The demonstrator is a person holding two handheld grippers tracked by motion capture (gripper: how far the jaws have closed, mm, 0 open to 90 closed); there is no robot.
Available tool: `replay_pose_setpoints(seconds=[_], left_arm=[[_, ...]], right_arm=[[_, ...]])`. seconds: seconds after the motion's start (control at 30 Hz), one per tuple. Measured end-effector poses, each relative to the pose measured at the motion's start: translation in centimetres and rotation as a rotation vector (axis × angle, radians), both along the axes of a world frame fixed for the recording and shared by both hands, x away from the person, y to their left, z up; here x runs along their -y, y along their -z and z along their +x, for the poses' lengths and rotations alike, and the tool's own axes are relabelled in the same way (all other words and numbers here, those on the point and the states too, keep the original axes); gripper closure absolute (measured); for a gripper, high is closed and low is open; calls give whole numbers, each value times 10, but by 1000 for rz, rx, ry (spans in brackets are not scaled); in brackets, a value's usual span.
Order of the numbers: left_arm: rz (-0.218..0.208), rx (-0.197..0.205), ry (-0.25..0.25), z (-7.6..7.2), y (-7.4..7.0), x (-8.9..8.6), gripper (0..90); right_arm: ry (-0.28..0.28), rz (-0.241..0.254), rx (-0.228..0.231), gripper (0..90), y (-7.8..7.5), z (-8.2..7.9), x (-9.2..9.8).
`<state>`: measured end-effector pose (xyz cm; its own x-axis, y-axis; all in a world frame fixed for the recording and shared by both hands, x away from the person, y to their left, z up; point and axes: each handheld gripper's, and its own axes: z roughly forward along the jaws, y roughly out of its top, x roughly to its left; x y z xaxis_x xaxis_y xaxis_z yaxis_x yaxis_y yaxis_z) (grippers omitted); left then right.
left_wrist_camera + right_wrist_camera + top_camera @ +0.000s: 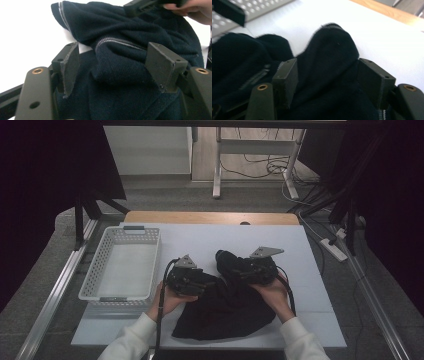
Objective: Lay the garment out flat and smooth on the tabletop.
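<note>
The white basket point(121, 265) sits at the left of the bench point(310, 270), its near end partly cut off by the left arm. The left hand-held gripper point(200, 282) is wide open, with a fold of the dark knit garment point(227, 312) between its jaws; I cannot tell if the pads press it. The garment lies crumpled, spreading toward the person, so its long axis is hard to tell. The right hand-held gripper point(237, 270) is open too, around a raised hump of cloth.
</note>
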<state>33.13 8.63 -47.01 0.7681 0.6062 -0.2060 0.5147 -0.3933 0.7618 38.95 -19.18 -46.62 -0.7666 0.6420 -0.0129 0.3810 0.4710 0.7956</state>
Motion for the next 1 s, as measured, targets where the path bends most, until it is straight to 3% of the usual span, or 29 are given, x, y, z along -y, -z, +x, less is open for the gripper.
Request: replay_pose_setpoints(seconds=[0.2, 0.3, 0.33, 0.37, 0.4, 0.43, 0.5, 0.6, 0.63, 0.67, 0.8, 0.83, 1.0], left_arm=[[32, -33, 24, -1, 11, 7, 359], [64, -48, 55, -2, 17, 10, 525], [71, -48, 58, -3, 18, 10, 622], [68, -49, 63, -3, 19, 10, 754], [78, -43, 68, -3, 19, 9, 792], [78, -43, 68, -3, 19, 9, 809], [75, -29, 66, -4, 17, 7, 817], [67, -4, 53, -5, 10, 0, 820], [62, 8, 50, -5, 6, -3, 822], [55, 20, 46, -6, 3, -6, 822], [24, 62, 21, -9, -13, -24, 822], [13, 70, 12, -9, -16, -28, 823], [-19, 99, -31, -11, -28, -45, 823]], right_arm=[[16, -33, -35, 327, 8, 8, 2], [8, -52, -69, 355, 16, 12, -2], [4, -70, -83, 395, 19, 13, -3], [-8, -109, -119, 542, 25, 14, -5], [-13, -121, -125, 634, 28, 14, -6], [-13, -121, -125, 634, 28, 14, -6], [-8, -133, -98, 842, 28, 13, -4], [3, -130, -74, 861, 24, 12, 0], [27, -112, -31, 865, 16, 10, 7], [27, -112, -31, 865, 16, 10, 7], [103, -62, 40, 870, -2, 7, 31], [142, -37, 74, 871, -11, 5, 44], [210, 5, 116, 871, -24, 1, 69]])
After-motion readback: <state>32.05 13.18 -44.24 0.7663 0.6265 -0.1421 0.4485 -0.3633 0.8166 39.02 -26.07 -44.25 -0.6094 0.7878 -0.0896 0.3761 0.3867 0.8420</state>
